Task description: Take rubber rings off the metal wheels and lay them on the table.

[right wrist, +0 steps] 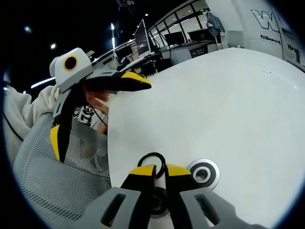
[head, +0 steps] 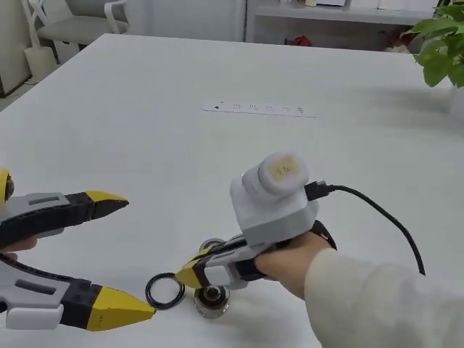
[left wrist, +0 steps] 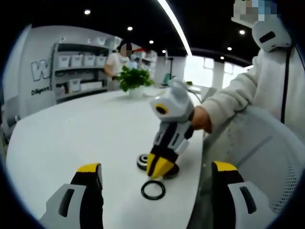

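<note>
A loose black rubber ring (head: pixel 164 290) (left wrist: pixel 153 190) (right wrist: pixel 151 162) lies flat on the white table (head: pixel 217 152). My right gripper (head: pixel 186 275) (left wrist: pixel 159 167) (right wrist: pixel 160 170) hovers low just beside it, jaws together with nothing seen between the tips. One metal wheel (head: pixel 212 299) (right wrist: pixel 157 202) sits right under those jaws, partly hidden. A second wheel (head: pixel 212 245) (left wrist: pixel 142 161) (right wrist: pixel 203 172) stands just beyond. My left gripper (head: pixel 136 257) (left wrist: pixel 156 168) is wide open and empty, left of the ring, pointing at it.
A white power strip (head: pixel 257 109) lies flat mid-table. A black cable (head: pixel 384 214) trails right from the right gripper. A potted plant (head: pixel 438 51) stands at the far right corner. A mesh chair (right wrist: pixel 52 176) is at the table's near edge.
</note>
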### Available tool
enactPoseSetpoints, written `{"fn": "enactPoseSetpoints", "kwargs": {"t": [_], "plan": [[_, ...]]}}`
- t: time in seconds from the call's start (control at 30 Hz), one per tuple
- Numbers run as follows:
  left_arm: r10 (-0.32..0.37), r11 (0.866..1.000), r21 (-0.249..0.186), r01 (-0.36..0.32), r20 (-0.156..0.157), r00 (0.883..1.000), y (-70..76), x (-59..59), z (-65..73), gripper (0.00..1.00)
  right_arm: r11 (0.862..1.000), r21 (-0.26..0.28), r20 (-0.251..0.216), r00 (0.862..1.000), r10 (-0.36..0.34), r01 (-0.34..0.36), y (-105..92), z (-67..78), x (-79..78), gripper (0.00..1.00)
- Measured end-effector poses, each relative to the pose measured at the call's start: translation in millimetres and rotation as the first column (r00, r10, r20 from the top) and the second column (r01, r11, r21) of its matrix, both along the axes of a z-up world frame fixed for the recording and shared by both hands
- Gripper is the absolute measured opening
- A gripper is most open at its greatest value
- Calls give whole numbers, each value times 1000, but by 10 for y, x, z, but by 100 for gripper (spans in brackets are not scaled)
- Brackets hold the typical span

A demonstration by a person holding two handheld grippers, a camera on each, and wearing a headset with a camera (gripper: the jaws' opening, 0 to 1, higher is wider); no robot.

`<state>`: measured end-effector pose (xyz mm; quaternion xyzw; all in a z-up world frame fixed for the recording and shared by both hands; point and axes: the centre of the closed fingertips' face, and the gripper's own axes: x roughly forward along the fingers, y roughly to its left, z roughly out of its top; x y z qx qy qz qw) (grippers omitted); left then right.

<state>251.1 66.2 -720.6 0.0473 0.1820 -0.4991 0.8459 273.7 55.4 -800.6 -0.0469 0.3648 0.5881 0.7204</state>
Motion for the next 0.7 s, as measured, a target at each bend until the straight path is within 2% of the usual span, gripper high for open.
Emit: {"fn": "enactPoseSetpoints", "kwargs": {"t": [0.47,0.57,0.7], "plan": [[6,1000,-1,-6,5,1000,10,8,11,96,995,67,23,997,-72,70,-85,229,205,10],[9,1000,-2,-9,5,1000,15,13,13,96,994,84,24,997,-78,76,-104,276,225,12],[9,1000,-5,-9,5,1000,13,12,18,96,992,105,48,996,-73,68,-112,353,247,17]]}}
